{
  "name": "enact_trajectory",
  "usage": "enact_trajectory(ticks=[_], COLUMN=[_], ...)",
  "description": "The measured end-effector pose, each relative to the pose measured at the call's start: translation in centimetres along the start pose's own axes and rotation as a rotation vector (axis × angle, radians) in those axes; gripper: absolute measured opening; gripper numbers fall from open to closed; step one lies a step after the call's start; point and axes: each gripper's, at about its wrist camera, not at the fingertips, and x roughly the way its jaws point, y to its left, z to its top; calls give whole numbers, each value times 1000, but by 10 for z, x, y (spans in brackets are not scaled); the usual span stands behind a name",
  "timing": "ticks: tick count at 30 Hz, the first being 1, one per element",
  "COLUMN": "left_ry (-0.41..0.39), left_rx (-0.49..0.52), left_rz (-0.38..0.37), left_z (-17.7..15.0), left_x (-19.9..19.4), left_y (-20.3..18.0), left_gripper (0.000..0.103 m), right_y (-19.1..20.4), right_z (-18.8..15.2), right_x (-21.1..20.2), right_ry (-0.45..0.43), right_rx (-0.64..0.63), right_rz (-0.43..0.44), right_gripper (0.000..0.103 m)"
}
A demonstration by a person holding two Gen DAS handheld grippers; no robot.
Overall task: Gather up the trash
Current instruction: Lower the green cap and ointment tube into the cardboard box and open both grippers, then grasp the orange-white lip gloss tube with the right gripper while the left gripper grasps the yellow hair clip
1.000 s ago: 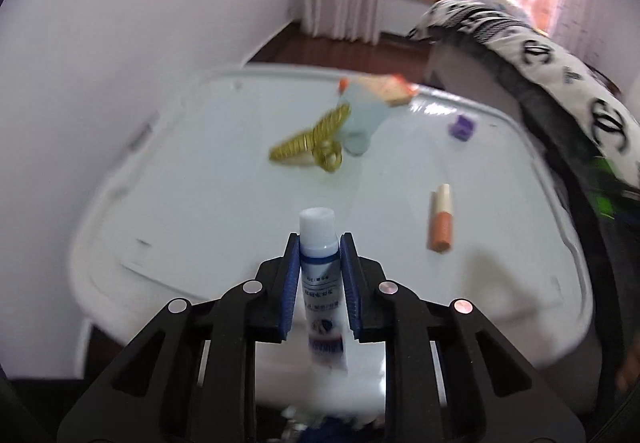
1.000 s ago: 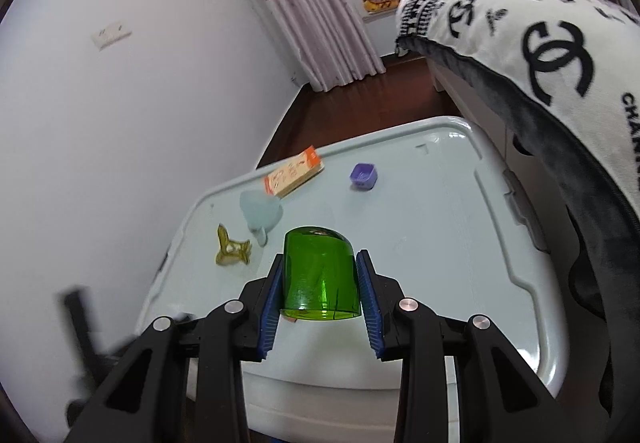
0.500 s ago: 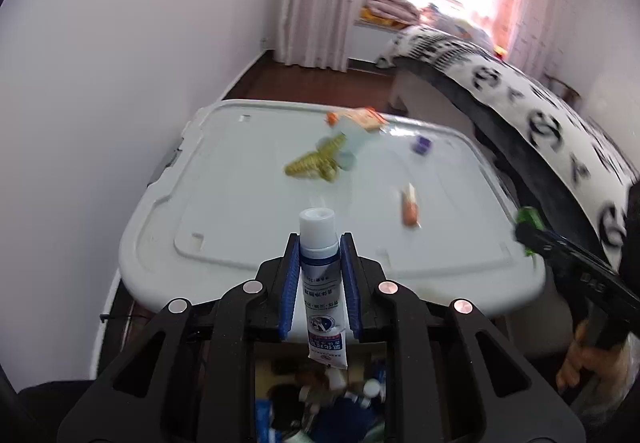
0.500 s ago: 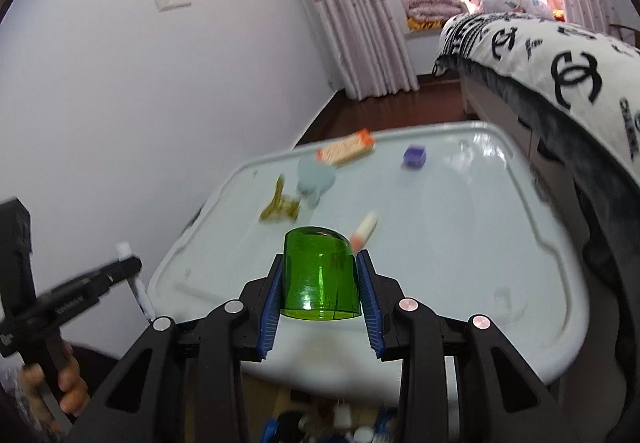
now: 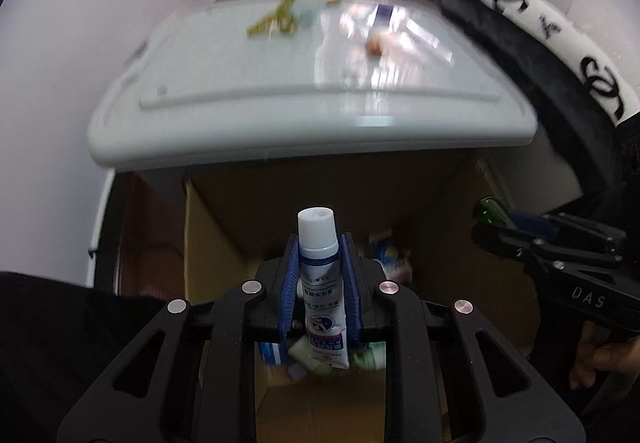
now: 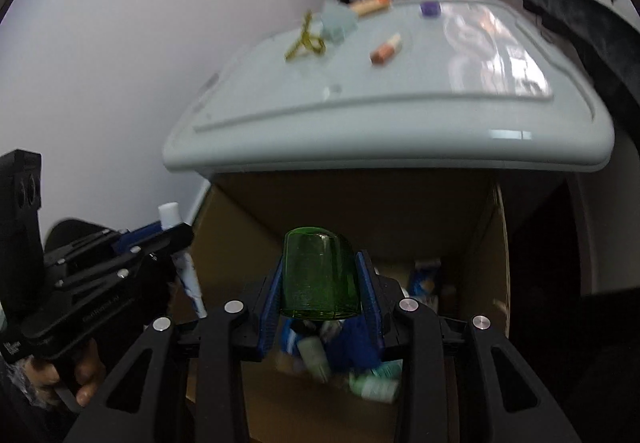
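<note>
My left gripper [image 5: 319, 251] is shut on a white and blue tube [image 5: 321, 283] with a white cap, held upright over an open cardboard box [image 5: 224, 235] of trash. My right gripper [image 6: 320, 267] is shut on a green glass cup [image 6: 319, 275], upside down, over the same box [image 6: 248, 227]. The right gripper also shows in the left wrist view [image 5: 516, 231], and the left gripper in the right wrist view [image 6: 160, 239]. On the white table [image 6: 400, 131] behind lie a gold ribbon [image 6: 305, 39], an orange stick [image 6: 385, 49], a purple cap [image 6: 429, 8], a pale cup [image 6: 338, 23] and an orange packet [image 6: 370, 5].
The box holds several tubes and wrappers [image 6: 340, 359]. The table's front edge [image 5: 312, 147] overhangs the box. A white wall [image 6: 120, 63] is at the left. A bed with a black and white patterned blanket [image 5: 560, 39] runs along the right.
Both grippers have drawn back from the table and dropped lower, with the tube and the green cup still held. They now hang over the open cardboard box in front of the table.
</note>
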Motion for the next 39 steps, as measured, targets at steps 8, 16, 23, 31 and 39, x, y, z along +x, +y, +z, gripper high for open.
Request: enact_trajectory(ticks=[8, 16, 23, 31, 39], left_ry=[182, 184, 128, 65, -114], left_rx=[-138, -93, -90, -70, 47], left_rz=[-10, -6, 0, 32, 22], left_z=[-18, -16, -10, 13, 144], left_x=[46, 52, 44, 27, 22], left_y=[30, 23, 29, 32, 37], left_gripper=[77, 78, 78, 78, 78], right_y=[-23, -37, -44, -39, -60], right_z=[39, 190, 261, 247, 224], right_x=[10, 41, 145, 129, 16], right_ry=[10, -121, 61, -62, -194], right_rx=[114, 151, 204, 131, 104], right_rz=[26, -49, -213, -224, -3], right_gripper=[68, 55, 31, 17, 18])
